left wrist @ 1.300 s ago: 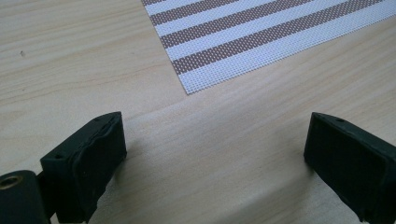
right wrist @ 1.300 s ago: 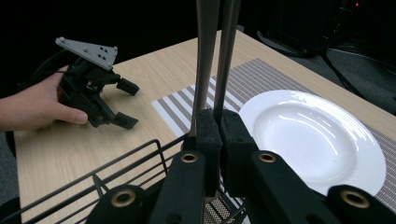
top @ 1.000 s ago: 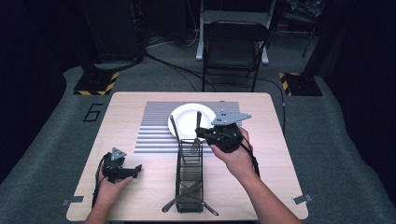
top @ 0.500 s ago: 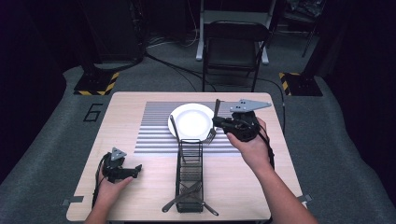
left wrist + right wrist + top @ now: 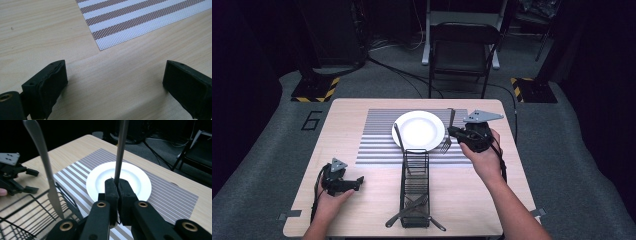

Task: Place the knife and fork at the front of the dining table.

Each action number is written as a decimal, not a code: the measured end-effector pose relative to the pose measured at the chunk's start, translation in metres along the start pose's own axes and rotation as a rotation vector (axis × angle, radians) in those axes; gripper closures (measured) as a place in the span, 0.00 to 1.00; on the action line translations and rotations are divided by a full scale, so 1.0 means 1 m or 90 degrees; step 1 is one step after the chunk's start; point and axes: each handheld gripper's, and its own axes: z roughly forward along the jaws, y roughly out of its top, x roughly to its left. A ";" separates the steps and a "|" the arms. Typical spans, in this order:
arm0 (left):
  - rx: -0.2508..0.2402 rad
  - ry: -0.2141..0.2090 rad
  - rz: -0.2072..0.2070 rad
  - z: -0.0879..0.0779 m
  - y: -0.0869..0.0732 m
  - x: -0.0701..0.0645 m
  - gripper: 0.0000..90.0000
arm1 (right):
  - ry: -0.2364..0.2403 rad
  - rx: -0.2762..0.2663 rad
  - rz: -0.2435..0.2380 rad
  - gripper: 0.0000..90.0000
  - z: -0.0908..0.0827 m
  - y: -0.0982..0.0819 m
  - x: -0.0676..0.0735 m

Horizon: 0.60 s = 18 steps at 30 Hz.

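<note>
The fork [image 5: 121, 147] is clamped between the closed jaws of the right gripper [image 5: 117, 188], its tines hidden. The left gripper [image 5: 115, 82] is held wide open, gripping nothing. A "6" [image 5: 311, 120] is marked on the floor.

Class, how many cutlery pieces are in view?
4: a fork in the right tongs, a knife upright in the wire rack, two crossed pieces at its near end; others may hide.

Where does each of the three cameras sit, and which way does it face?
High view: above the person's side of the table, looking forward and down; both forearms show.
Left gripper view: on the left gripper, facing the tabletop and a placemat corner; open jaws show.
Right gripper view: on the right gripper, shut on a fork, facing the plate.
Shared: high and right views both show plate, rack and left gripper.
</note>
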 end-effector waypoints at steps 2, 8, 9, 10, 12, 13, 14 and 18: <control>-0.001 0.000 0.000 0.000 0.000 0.000 0.06 | -0.011 0.007 -0.002 0.98 0.004 -0.005 -0.003; 0.000 0.000 0.000 0.000 0.000 0.000 0.06 | -0.025 0.027 0.017 0.98 0.021 -0.020 -0.014; 0.000 0.000 0.000 0.000 0.000 0.000 0.06 | -0.025 0.032 0.017 0.98 0.023 -0.022 -0.016; -0.001 0.000 0.000 0.000 0.000 0.000 0.06 | -0.027 0.034 0.019 0.98 0.025 -0.024 -0.017; 0.000 0.000 0.001 0.000 0.000 0.000 0.06 | -0.028 0.037 0.020 0.98 0.027 -0.026 -0.019; 0.000 0.000 0.000 0.000 0.000 0.000 0.06 | -0.034 0.043 0.024 0.98 0.030 -0.030 -0.021; 0.000 0.000 0.000 0.000 0.000 0.000 0.06 | -0.038 0.044 0.026 0.98 0.032 -0.031 -0.023; 0.000 0.000 0.000 0.000 0.000 0.000 0.06 | -0.041 0.046 0.029 0.98 0.037 -0.036 -0.027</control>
